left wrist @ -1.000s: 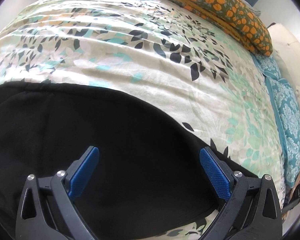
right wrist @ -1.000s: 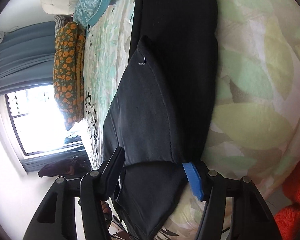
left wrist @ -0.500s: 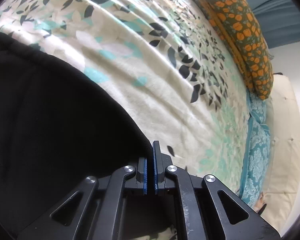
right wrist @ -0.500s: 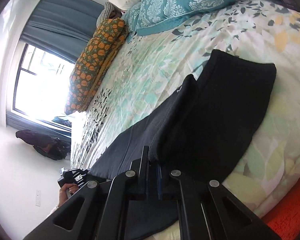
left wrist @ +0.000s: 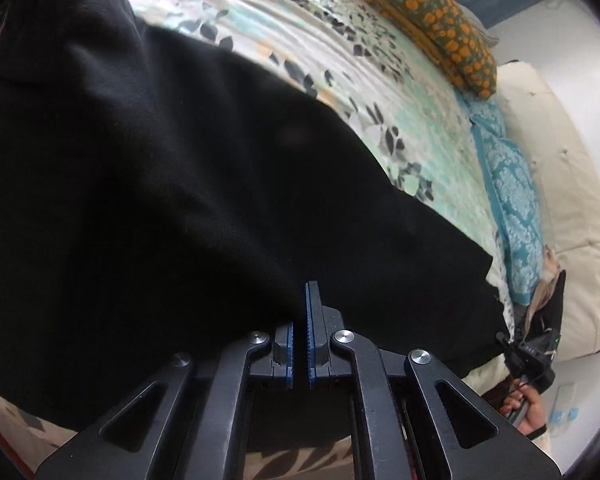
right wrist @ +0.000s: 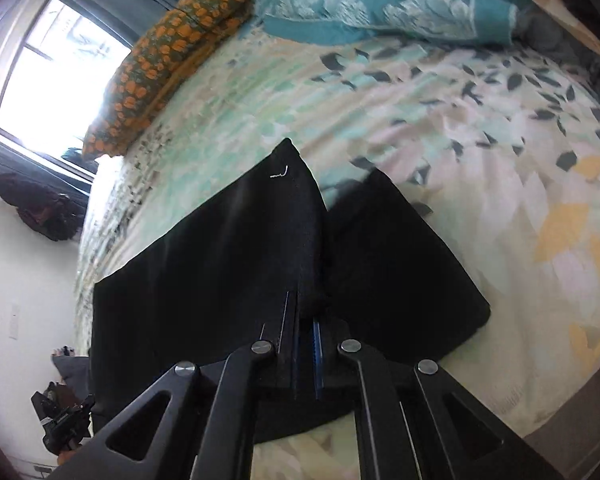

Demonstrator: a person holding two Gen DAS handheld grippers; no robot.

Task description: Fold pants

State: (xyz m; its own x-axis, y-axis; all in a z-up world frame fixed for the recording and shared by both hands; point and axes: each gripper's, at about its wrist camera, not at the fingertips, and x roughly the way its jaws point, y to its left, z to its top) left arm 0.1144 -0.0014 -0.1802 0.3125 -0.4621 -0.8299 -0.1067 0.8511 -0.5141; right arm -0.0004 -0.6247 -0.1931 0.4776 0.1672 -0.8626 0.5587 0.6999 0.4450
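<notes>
The black pants [left wrist: 204, 184] lay spread on the bed [left wrist: 404, 120], over its leaf-print cover and close to the near edge. The left tongs [left wrist: 299, 334] were pinched together on a raised fold of the cloth. The right tongs [right wrist: 306, 334] were likewise clamped on the pants [right wrist: 220, 264], lifting a ridge of fabric. An orange flowered pillow [right wrist: 168, 60] and a teal pillow [right wrist: 384, 0] sat at the far end of the bed

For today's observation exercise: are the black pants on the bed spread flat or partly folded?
Partly folded. The black pants show one layer lying over another, and both claws, left and right, are shut on lifted fabric above the bedspread.
</notes>
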